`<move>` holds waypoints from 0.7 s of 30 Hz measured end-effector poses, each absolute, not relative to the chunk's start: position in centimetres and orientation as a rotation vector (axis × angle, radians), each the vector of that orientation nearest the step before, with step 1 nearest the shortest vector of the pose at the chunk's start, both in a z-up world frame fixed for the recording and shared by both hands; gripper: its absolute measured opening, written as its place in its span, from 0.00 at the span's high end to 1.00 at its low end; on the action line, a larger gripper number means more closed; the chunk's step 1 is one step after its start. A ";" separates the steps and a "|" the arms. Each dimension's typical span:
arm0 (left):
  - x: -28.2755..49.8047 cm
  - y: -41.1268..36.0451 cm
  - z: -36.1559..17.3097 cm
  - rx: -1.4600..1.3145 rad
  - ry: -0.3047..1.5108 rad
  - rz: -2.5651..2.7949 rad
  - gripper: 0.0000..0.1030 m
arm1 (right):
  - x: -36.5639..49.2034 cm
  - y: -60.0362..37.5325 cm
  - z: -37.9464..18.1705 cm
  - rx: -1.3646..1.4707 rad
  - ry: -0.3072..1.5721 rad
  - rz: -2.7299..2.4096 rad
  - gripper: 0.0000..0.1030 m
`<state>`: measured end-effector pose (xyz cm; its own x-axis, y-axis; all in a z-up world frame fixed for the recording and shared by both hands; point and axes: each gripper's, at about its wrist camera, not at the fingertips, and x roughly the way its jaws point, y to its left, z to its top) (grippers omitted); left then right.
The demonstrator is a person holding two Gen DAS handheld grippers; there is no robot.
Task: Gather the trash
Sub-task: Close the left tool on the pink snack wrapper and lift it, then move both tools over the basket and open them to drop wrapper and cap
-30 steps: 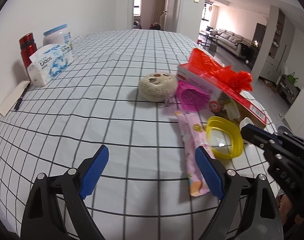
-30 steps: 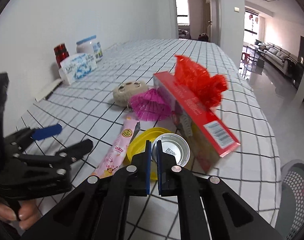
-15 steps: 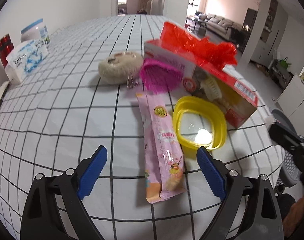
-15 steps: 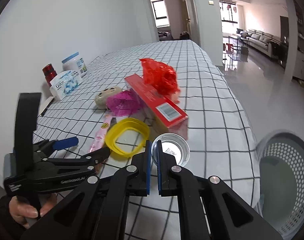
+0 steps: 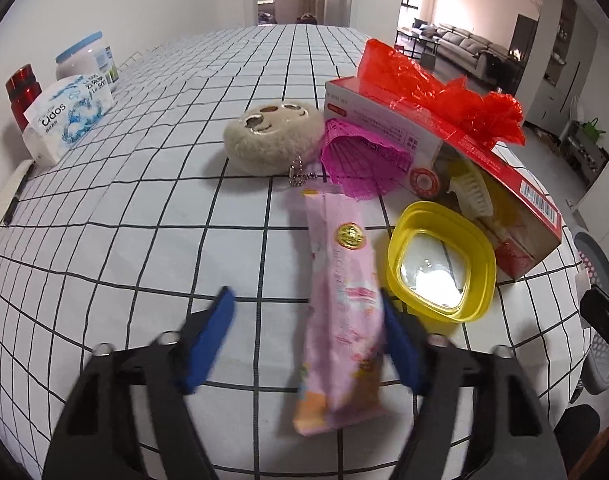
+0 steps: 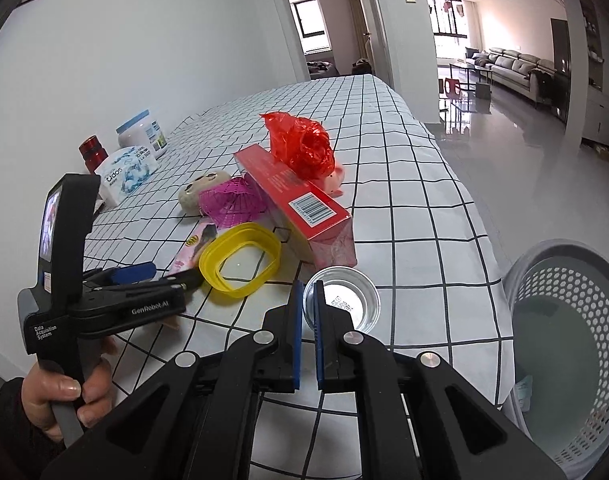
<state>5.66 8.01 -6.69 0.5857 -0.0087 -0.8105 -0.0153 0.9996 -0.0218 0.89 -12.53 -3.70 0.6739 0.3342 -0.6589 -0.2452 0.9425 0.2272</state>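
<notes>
My left gripper (image 5: 308, 340) is open, its blue pads on either side of a pink snack wrapper (image 5: 340, 300) that lies flat on the checked tablecloth (image 5: 144, 208); the right pad is at the wrapper's edge. The left gripper also shows in the right wrist view (image 6: 156, 276). My right gripper (image 6: 309, 312) is shut on the rim of a small clear plastic cup (image 6: 346, 298), held above the table's near right edge. A grey perforated trash basket (image 6: 576, 320) stands on the floor to its right.
A yellow lid ring (image 5: 440, 256), a red box (image 5: 456, 152) with crumpled red plastic (image 5: 436, 80) on it, a magenta mesh piece (image 5: 360, 160) and a beige plush (image 5: 272, 136) crowd the table. A tissue pack (image 5: 68, 114), white jar (image 5: 86, 58) and red bottle (image 5: 22, 92) stand by the wall.
My left gripper has moved forward over the pink wrapper and its jaws have narrowed around it. My right gripper has carried the cup right, closer to the basket.
</notes>
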 end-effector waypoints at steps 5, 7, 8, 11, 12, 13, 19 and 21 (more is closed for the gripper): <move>5.2 8.9 -6.4 -0.051 0.933 0.001 0.70 | 0.7 -13.1 -3.9 0.137 0.766 0.318 0.95; 4.8 9.4 -6.2 -0.064 0.928 0.005 0.72 | 0.5 -13.4 -4.0 0.143 0.764 0.314 0.95; 4.6 9.7 -6.1 -0.063 0.925 0.009 0.72 | 0.6 -13.4 -4.0 0.145 0.764 0.313 0.95; 3.8 10.0 -5.2 -0.074 0.906 0.008 0.72 | 0.2 -14.0 -4.1 0.154 0.759 0.305 0.95; 3.4 9.9 -4.6 -0.076 0.893 0.003 0.72 | 0.1 -14.2 -4.0 0.156 0.757 0.302 0.95; 3.1 9.8 -4.2 -0.074 0.883 -0.003 0.72 | -0.1 -14.4 -4.0 0.157 0.754 0.298 0.95; 1.3 6.4 -1.5 -0.050 0.816 -0.102 0.72 | -1.4 -17.3 -3.6 0.194 0.729 0.243 0.95; 1.0 4.6 -1.0 -0.041 0.808 -0.151 0.72 | -2.1 -18.6 -3.6 0.206 0.724 0.216 0.95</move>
